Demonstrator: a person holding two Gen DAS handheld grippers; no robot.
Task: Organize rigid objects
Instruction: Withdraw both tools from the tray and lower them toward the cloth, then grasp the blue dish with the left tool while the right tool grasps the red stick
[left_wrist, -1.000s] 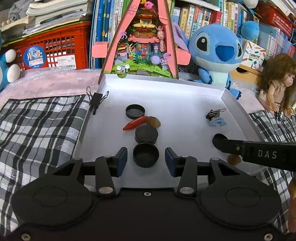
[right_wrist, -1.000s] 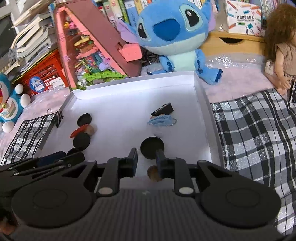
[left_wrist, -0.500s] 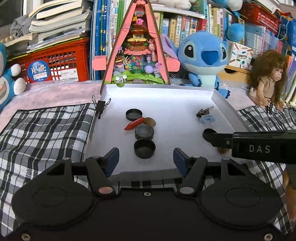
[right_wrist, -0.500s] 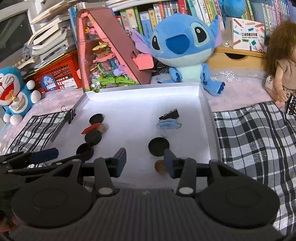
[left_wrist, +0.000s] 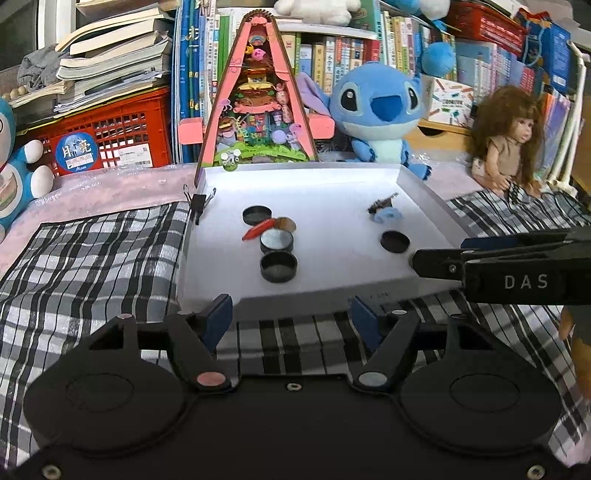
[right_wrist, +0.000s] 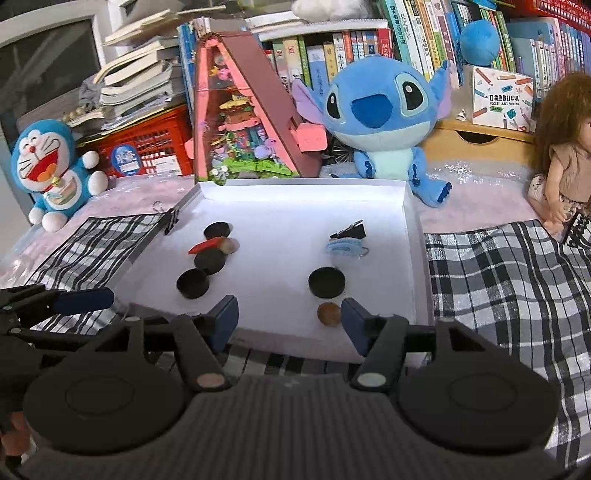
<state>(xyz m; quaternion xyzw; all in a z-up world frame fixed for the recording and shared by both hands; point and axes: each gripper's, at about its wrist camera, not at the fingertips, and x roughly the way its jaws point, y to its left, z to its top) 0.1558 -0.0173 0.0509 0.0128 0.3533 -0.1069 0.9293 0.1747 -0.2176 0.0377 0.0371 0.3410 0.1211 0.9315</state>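
Note:
A white tray (left_wrist: 303, 171) on a plaid cloth holds three black round lids in a column (left_wrist: 278, 266), with a red chili-shaped piece (left_wrist: 258, 230) and a brown disc (left_wrist: 286, 223) beside them. A fourth black lid (right_wrist: 327, 282) lies at the right, with a brown disc (right_wrist: 329, 314) in front of it and a blue clip (right_wrist: 345, 247) and a black binder clip (right_wrist: 351, 232) behind. My left gripper (left_wrist: 290, 315) hovers over the tray's near edge, its jaws opening with nothing between them. My right gripper (right_wrist: 289, 315) does the same further right.
A binder clip (left_wrist: 199, 203) grips the tray's left rim. Behind the tray stand a pink triangular toy house (left_wrist: 258, 110), a blue plush (left_wrist: 380, 110), a doll (left_wrist: 509, 147), a red crate (left_wrist: 110, 140) and shelves of books. The plaid cloth (left_wrist: 92, 258) spreads to both sides.
Both grippers have drawn back from over the tray to its near edge and risen a little. Their jaws have spread wider. The lids and discs lie where they were.

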